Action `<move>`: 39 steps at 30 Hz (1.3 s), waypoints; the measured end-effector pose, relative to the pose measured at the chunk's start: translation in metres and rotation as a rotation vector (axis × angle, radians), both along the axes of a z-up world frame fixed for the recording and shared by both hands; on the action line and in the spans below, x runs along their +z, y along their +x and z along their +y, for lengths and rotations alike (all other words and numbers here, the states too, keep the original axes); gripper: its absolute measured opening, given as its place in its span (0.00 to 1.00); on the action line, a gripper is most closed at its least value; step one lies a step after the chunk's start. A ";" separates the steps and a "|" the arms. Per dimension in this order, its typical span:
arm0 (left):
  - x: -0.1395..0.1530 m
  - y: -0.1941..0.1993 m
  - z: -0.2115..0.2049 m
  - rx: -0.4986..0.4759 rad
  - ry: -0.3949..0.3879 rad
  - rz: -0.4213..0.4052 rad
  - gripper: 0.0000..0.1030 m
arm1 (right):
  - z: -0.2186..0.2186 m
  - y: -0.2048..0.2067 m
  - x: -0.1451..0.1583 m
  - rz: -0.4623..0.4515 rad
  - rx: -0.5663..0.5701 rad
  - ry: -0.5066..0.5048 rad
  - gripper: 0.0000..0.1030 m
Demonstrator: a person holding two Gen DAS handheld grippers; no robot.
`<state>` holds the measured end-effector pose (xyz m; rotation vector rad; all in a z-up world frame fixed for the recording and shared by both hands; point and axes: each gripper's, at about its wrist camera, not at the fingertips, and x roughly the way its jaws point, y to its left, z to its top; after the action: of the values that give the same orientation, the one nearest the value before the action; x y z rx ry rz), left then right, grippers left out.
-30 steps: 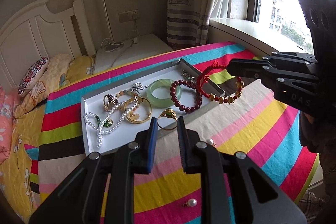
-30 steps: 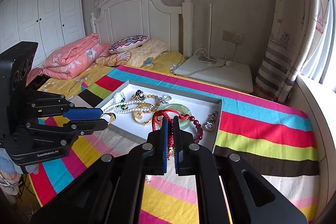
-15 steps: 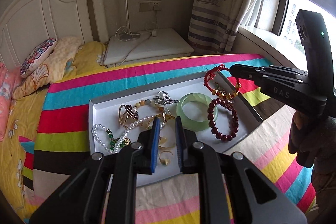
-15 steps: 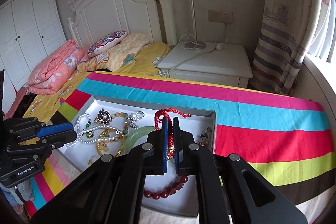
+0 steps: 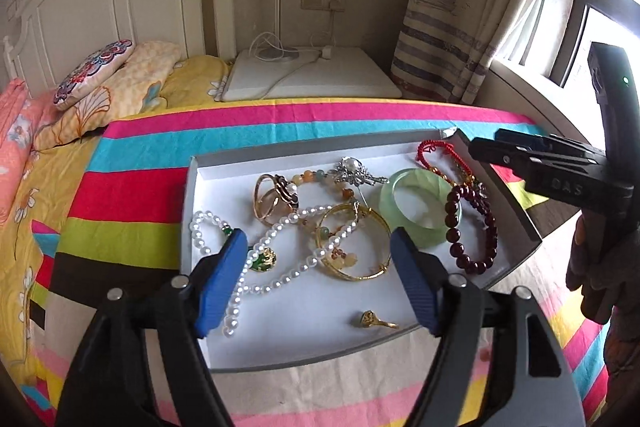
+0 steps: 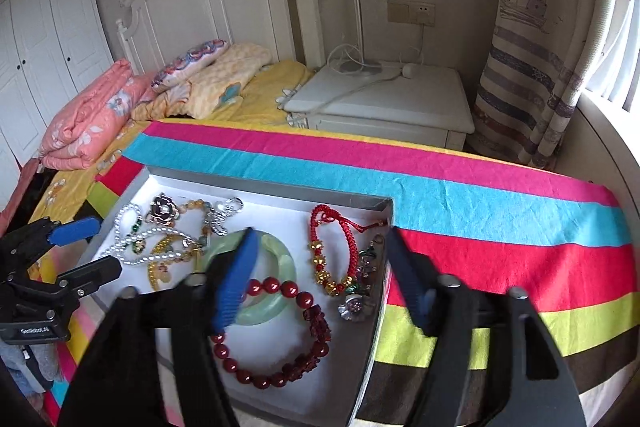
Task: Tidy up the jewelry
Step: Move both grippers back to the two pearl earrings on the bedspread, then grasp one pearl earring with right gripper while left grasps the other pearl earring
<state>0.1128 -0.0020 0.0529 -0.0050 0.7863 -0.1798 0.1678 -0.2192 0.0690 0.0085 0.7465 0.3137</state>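
Both grippers hovered over the white tray (image 5: 208, 347), which lay on the striped bedspread (image 6: 500, 195).

Left gripper (image 5: 316, 275): jaws were opening, already wide, nothing between the pads. It pointed down at the middle of the tray, presumably having just let go of a piece there.

Right gripper (image 6: 320, 271): jaws likewise opening, wide, empty. The red cord bracelet (image 6: 340, 247) lay flat on the tray floor directly under the gap, free of both pads; judged as just set down.

Tray contents, read from the left wrist view with the tray centre as dial:
- pearl necklace (image 5: 280, 239), tangled, 8 to 9 o'clock
- gold bangle (image 5: 354, 243), centre, overlapping the pearls
- gold ring (image 5: 374, 321) with a green stone, alone at 6 o'clock
- jade bangle (image 5: 420, 211), 3 o'clock
- dark red bead bracelet (image 5: 476, 227), against the right wall
- a silver brooch (image 5: 356, 173), 12 o'clock

A small silver piece at the right wall was too blurred to identify.

Task appeared well advanced; no jewelry showed loose on the bedspread.
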 end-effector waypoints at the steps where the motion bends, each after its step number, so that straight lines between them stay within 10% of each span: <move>1: 0.004 -0.005 0.003 0.008 -0.010 -0.010 0.76 | 0.000 -0.010 0.007 -0.024 0.015 0.006 0.70; 9: 0.028 -0.083 0.008 0.035 -0.022 -0.118 0.98 | 0.012 -0.108 0.013 -0.081 0.158 -0.051 0.70; 15: -0.005 -0.130 0.001 0.022 -0.049 -0.012 0.98 | 0.025 -0.155 -0.031 0.009 0.206 -0.095 0.70; 26: -0.050 -0.162 -0.022 -0.090 -0.008 0.111 0.98 | 0.055 -0.153 -0.058 0.106 0.265 -0.175 0.39; 39: -0.052 -0.159 -0.031 -0.132 0.013 0.122 0.97 | 0.056 -0.147 -0.058 0.100 0.273 -0.178 0.35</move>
<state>-0.0463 -0.0333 0.0008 0.0489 0.9097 -0.3018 0.0204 -0.1636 0.0109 -0.2492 0.8740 0.5087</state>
